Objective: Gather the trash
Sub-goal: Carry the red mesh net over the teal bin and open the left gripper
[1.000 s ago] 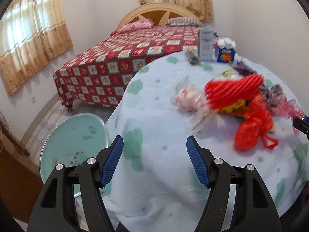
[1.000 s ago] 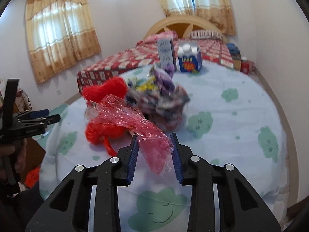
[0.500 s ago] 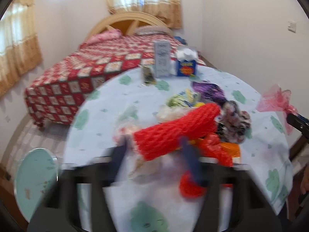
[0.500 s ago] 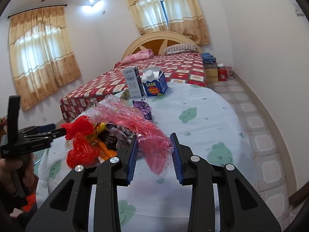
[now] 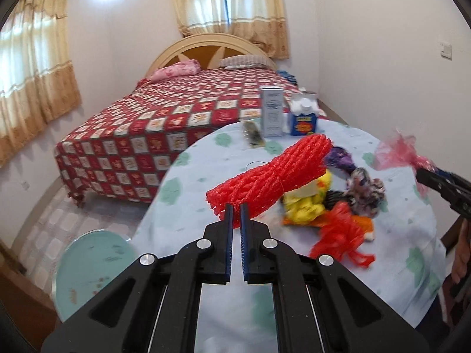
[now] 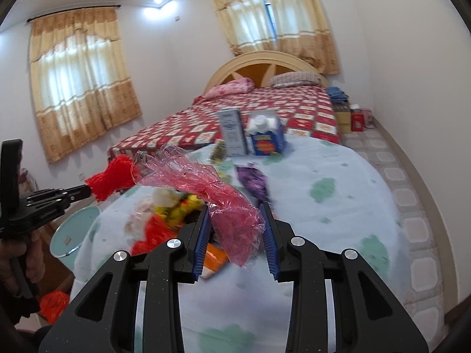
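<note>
- Red foam netting (image 5: 273,173), a long bundle, is pinched at its near end by the left gripper (image 5: 236,214); jaws nearly together, only a narrow slit between the blue pads. The bundle is lifted above the table (image 5: 188,206) and slants up and away to the right.
- Right wrist view shows the same netting (image 6: 110,178) at the tip of the left gripper (image 6: 85,189), out past the table's left edge.
- Right gripper (image 6: 237,220): jaws partly closed on a crumpled pink plastic bag (image 6: 232,217); both pads touch the bag's sides. Its loose end trails up and to the left over the pile.
- Left wrist view: the pink bag (image 5: 397,153) is seen at the right gripper's tip (image 5: 424,173), raised above the right side of the table.
- Remaining trash lies on the pale blue, green-patterned tablecloth: yellow wrapper (image 5: 309,203), red plastic bag (image 5: 341,235), purple wrapper (image 5: 341,157), dark patterned scrap (image 5: 365,188).
- At the table's far edge stand a tall white carton (image 5: 272,111) and a blue carton (image 5: 303,117), side by side.
- A round teal lid or tray (image 5: 91,267) sits low, left of the table.
</note>
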The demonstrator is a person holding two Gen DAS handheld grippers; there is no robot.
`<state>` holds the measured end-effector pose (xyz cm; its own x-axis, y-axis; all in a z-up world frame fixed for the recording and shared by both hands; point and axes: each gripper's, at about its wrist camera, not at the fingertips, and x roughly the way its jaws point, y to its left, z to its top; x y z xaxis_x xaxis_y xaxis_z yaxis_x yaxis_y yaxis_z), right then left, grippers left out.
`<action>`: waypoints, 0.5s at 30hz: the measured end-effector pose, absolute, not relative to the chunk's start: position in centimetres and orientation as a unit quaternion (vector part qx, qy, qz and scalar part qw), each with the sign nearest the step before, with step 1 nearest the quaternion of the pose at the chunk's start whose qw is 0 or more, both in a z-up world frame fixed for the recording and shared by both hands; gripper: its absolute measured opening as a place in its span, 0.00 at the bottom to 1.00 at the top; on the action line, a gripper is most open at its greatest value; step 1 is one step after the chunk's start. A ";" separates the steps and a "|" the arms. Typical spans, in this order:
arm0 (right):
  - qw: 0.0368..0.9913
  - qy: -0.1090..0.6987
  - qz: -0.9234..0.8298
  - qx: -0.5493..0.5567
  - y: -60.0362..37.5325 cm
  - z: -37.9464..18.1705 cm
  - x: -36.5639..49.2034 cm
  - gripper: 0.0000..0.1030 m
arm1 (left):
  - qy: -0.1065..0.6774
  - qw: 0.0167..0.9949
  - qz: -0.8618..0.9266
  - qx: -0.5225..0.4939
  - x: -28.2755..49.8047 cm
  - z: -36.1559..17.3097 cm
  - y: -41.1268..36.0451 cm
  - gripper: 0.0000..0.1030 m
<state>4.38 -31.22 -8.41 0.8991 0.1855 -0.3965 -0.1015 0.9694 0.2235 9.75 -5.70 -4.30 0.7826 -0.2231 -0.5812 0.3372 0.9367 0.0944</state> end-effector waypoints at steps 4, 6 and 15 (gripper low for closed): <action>0.967 0.216 0.104 0.083 -28.0 -8.0 6.7 0.33 | 0.298 0.942 -0.116 0.099 8.9 -4.4 -2.3 0.05; 0.967 0.216 0.116 0.076 -26.6 -7.8 7.7 0.33 | 0.297 0.945 -0.091 0.099 8.6 -4.5 -0.5 0.05; 0.964 0.211 0.156 0.044 -21.1 -6.8 10.6 0.33 | 0.303 0.950 -0.017 0.079 9.0 -5.5 4.4 0.05</action>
